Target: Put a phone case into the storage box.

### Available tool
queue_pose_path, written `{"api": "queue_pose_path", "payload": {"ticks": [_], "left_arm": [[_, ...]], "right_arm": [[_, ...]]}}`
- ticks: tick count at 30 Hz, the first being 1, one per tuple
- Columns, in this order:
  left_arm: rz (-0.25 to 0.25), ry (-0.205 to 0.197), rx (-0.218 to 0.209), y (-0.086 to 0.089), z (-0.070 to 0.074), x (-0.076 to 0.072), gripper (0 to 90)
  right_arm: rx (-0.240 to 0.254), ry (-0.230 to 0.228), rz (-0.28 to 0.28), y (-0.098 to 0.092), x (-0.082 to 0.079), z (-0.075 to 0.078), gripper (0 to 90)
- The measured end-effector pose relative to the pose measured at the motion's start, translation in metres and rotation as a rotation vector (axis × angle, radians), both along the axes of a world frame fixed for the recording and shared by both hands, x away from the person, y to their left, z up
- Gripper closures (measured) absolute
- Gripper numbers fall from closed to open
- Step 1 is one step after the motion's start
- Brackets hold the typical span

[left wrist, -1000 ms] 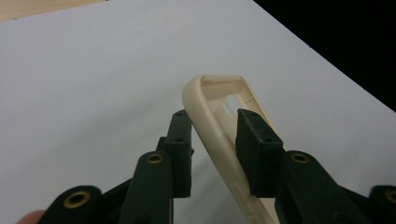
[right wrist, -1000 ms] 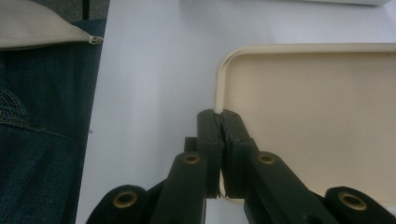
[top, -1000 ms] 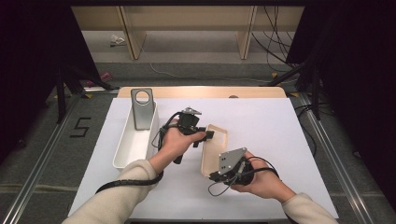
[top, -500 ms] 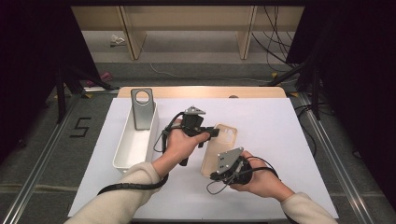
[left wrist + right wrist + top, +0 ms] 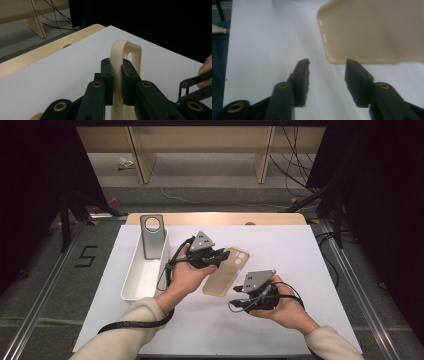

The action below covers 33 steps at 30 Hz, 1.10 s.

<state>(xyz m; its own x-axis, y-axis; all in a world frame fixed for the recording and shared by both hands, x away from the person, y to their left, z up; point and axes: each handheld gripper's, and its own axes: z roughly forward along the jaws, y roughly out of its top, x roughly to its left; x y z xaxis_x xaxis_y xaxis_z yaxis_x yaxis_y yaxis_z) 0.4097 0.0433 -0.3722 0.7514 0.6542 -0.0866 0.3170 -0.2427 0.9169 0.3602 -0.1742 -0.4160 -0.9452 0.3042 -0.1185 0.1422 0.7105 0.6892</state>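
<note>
A cream phone case (image 5: 227,272) hangs tilted above the white table, camera cut-out at its far end. My left gripper (image 5: 221,256) is shut on its long side edge. In the left gripper view the case (image 5: 126,53) stands on edge with both pads of the left gripper (image 5: 117,68) pressing on it. My right gripper (image 5: 240,296) sits just off the case's near end. Its jaws have just been opening. In the right gripper view the right gripper (image 5: 327,66) holds nothing, and the case (image 5: 374,30) floats just past the right jaw's tip.
A long white tray (image 5: 131,281) lies at the table's left, with a grey phone case (image 5: 151,236) leaning upright at its far end. The table's wooden far edge (image 5: 215,218) lies beyond the white sheet. Cables trail from both grippers.
The left gripper has closed on the case and lifted it off the table, tilting it up. The right gripper's jaws have opened and let go of the case's near end.
</note>
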Motion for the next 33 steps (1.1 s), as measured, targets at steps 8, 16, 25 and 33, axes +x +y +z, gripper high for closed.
{"api": "queue_pose_path", "payload": {"ticks": [8, 16, 25, 33], "left_arm": [[0.032, -0.049, -0.044, 0.020, 0.002, 0.001, 81.8], [0.046, -0.081, -0.079, 0.035, 0.006, -0.001, 81.7], [0.061, -0.115, -0.110, 0.050, 0.015, -0.002, 81.6], [0.083, -0.128, -0.135, 0.063, 0.024, 0.000, 81.6]], "right_arm": [[0.084, -0.004, -0.117, -0.018, 0.005, 0.003, 39.3], [0.134, -0.001, -0.188, -0.027, 0.009, 0.003, 31.1], [0.193, -0.017, -0.256, -0.043, 0.013, 0.005, 24.9], [0.236, -0.012, -0.320, -0.052, 0.014, 0.006, 18.1]]}}
